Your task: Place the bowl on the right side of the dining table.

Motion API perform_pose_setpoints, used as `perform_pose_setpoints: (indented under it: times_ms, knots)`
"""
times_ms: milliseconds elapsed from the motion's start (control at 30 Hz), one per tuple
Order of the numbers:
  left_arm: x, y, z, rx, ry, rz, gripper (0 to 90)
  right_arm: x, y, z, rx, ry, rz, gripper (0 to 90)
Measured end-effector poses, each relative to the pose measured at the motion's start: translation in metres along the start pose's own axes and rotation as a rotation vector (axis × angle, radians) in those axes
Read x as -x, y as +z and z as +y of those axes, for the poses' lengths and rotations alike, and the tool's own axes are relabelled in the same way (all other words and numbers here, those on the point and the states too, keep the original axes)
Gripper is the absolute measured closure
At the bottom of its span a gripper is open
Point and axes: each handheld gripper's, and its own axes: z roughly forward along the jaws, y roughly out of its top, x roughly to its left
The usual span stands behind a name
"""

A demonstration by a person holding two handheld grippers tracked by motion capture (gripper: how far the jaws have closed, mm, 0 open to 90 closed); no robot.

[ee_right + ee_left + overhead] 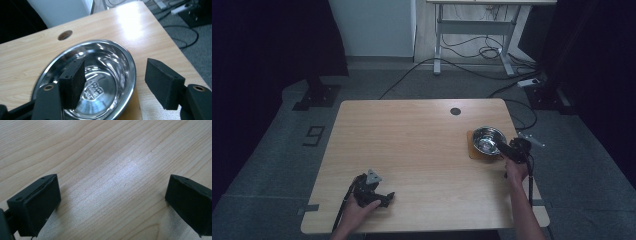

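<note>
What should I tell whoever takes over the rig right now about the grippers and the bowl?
Right gripper: open, straddling the near right rim of the steel bowl, one jaw inside the bowl, the other outside. Nothing clamped yet.
Left gripper: open, empty, low over bare wood at the near left of the table.
Steel bowl: upright and empty, sitting on a brown mat near the table's right edge.
Done: right gripper lined up on the rim.
Left: probably close on the rim and lift or move the bowl; watch that the thin, shiny rim does not slip.
</note>
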Motion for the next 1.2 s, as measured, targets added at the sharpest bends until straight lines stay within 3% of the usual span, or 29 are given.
perform_pose_setpoints:
  times_ms: [133,233,267,333,533,700,800,933,1100,1200]
  knots:
    - [0.0,0.0,0.0,0.0,0.0,0.0,0.0,-0.006,-0.008,0.001,0.009,-0.029,0.003,31.9]
    - [0.0,0.0,0.0,0.0,0.0,0.0,0.0,-0.012,-0.016,0.001,-0.004,-0.08,0.009,31.3]
    - [0.0,0.0,0.0,0.0,0.0,0.0,0.0,-0.017,-0.023,-0.002,-0.014,-0.105,0.034,31.3]
    - [0.0,0.0,0.0,0.0,0.0,0.0,0.0,-0.019,-0.025,-0.003,-0.019,-0.113,0.043,31.1]
    - [0.0,0.0,0.0,0.0,0.0,0.0,0.0,-0.031,-0.04,-0.006,-0.016,-0.118,0.141,31.1]
    - [0.0,0.0,0.0,0.0,0.0,0.0,0.0,-0.047,-0.052,-0.012,-0.031,-0.161,0.21,31.1]
    - [0.0,0.0,0.0,0.0,0.0,0.0,0.0,-0.056,-0.06,-0.023,-0.046,-0.204,0.26,31.1]
    - [0.0,0.0,0.0,0.0,0.0,0.0,0.0,-0.066,-0.072,-0.047,-0.096,-0.305,0.338,30.7]
    - [0.0,0.0,0.0,0.0,0.0,0.0,0.0,-0.075,-0.076,-0.067,-0.155,-0.355,0.394,30.1]
    - [0.0,0.0,0.0,0.0,0.0,0.0,0.0,-0.091,-0.071,-0.082,-0.212,-0.386,0.44,29.8]
